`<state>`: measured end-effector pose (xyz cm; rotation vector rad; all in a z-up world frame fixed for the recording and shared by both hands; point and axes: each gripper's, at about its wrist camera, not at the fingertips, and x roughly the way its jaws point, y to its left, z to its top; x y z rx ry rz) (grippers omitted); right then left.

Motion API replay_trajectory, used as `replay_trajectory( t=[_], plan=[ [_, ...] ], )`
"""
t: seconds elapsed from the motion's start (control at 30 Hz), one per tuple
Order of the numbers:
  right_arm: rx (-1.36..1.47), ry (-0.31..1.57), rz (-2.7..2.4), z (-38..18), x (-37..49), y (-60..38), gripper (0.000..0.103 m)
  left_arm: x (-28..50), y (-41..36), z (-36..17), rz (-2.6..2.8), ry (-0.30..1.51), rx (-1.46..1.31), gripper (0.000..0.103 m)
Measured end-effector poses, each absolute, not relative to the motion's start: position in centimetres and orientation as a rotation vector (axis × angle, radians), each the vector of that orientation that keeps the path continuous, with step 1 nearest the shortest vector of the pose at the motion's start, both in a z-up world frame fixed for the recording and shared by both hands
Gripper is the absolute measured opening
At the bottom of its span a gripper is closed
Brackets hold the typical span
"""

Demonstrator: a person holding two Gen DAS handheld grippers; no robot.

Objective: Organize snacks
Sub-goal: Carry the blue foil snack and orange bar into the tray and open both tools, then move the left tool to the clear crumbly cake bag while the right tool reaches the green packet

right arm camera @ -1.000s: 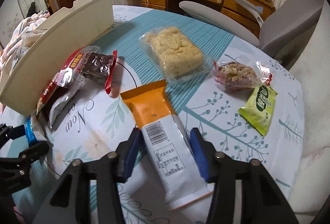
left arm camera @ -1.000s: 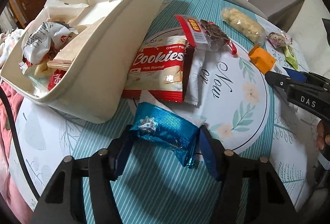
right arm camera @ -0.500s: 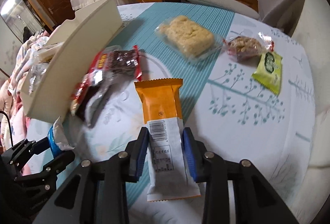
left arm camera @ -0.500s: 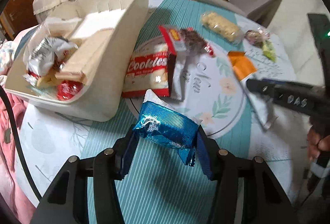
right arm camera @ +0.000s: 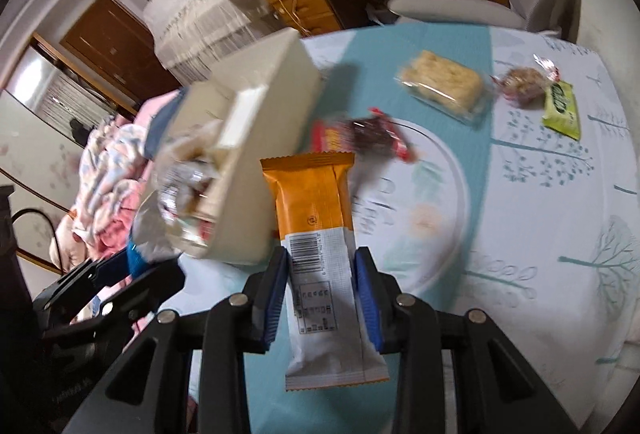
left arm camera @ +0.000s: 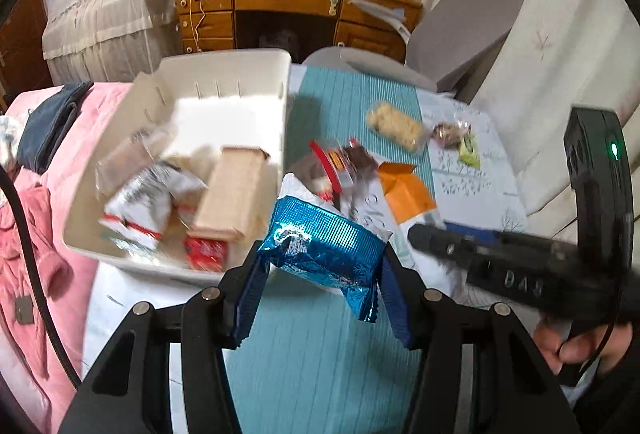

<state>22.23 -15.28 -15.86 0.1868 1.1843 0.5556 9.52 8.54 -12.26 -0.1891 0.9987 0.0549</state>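
Observation:
My left gripper (left arm camera: 320, 294) is shut on a shiny blue foil snack (left arm camera: 320, 246) and holds it in the air, just right of the cream storage bin (left arm camera: 224, 82). The bin holds several snacks. My right gripper (right arm camera: 322, 294) is shut on an orange-and-white snack bar (right arm camera: 316, 210), lifted off the table beside the bin (right arm camera: 272, 98). The right gripper also shows in the left wrist view (left arm camera: 496, 258). The left gripper shows low at the left of the right wrist view (right arm camera: 120, 282).
On the round table lie a red-and-brown packet (right arm camera: 360, 138), a clear pack of pale biscuits (right arm camera: 444, 84), a small clear nut snack (right arm camera: 524, 86) and a green packet (right arm camera: 562, 106). A wooden desk (left arm camera: 296, 6) and grey chair (left arm camera: 464, 30) stand behind. Pink bedding (left arm camera: 36, 218) lies left.
Both grippers have lifted their snacks off the table and moved up and left toward the bin. The right gripper closed on the orange bar between the earliest frame and half a second ago.

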Motion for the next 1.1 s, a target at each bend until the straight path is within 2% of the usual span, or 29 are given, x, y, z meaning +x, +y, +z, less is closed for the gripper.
replay_trajectory(
  t=[0.3,0.7,0.8,0.83,0.87,0.9,0.93,0.97,1.1],
  plan=[
    [0.296,1.101,0.550,-12.5,20.8,-8.0,0.034,10.8,16.2,-8.6,-0.048,0.958,-0.119,0.053],
    [0.385,0.998,0.469,-11.0,22.7,0.9,0.035,15.2,27.9,-7.2,-0.094,0.944,-0.091,0.053],
    [0.399,0.995,0.423,-11.2,23.4,2.0,0.037,16.5,29.7,-7.6,-0.093,0.969,-0.100,0.054],
    [0.404,0.999,0.408,-11.4,23.6,2.1,0.038,17.1,30.3,-7.9,-0.088,0.989,-0.097,0.061],
    [0.410,1.012,0.393,-11.7,24.0,2.4,0.044,17.4,30.6,-8.1,-0.081,1.009,-0.096,0.068],
    [0.416,1.021,0.383,-11.9,24.0,2.5,0.049,17.9,31.0,-8.5,-0.064,1.036,-0.096,0.081],
    [0.426,1.025,0.364,-12.1,24.0,2.4,0.059,18.2,31.3,-8.8,-0.052,1.059,-0.093,0.084],
    [0.442,1.022,0.351,-12.1,23.9,2.1,0.062,18.3,31.3,-9.0,-0.052,1.068,-0.094,0.084],
    [0.482,1.013,0.296,-12.0,23.4,0.4,0.062,18.8,30.8,-9.6,-0.078,1.118,-0.128,0.084]
  ],
)
